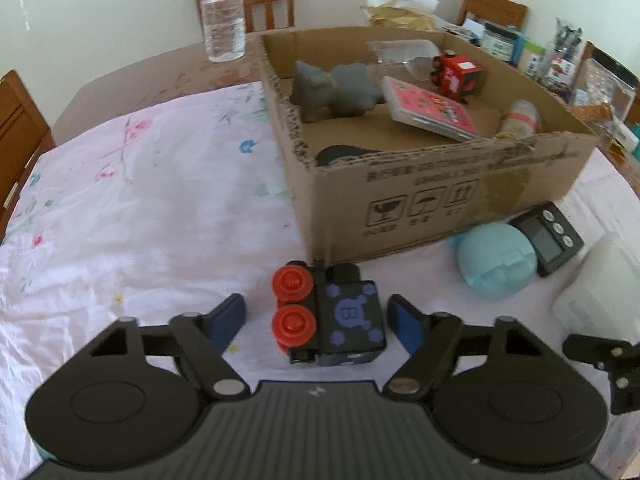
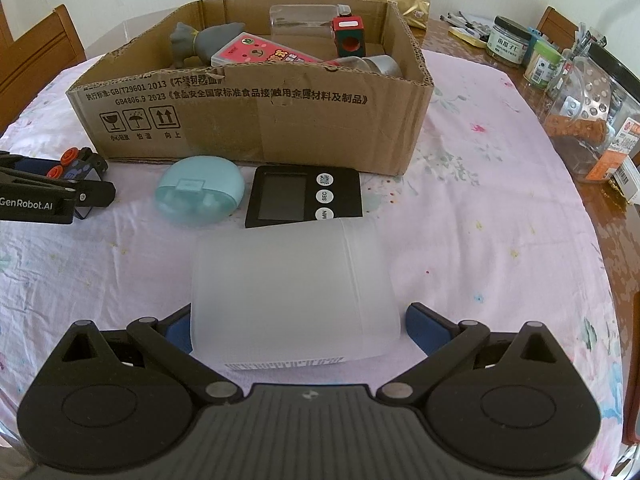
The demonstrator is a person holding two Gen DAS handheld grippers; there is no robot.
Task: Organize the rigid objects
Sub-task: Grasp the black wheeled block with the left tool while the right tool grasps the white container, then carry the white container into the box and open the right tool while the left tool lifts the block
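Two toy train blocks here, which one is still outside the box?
The black train block with blue spots, lying on the tablecloth between the open left gripper fingers. The red train block already sits inside the cardboard box.

My right gripper's (image 2: 298, 326) left pad sits mostly behind the frosted container (image 2: 292, 292), so I can't tell contact there. Dark object (image 1: 340, 154) in the cardboard box (image 1: 440, 200) is hidden by the near wall. Water bottle (image 1: 222, 8) is cut off at the top edge. Jar labels (image 2: 507, 44) are too small to read.
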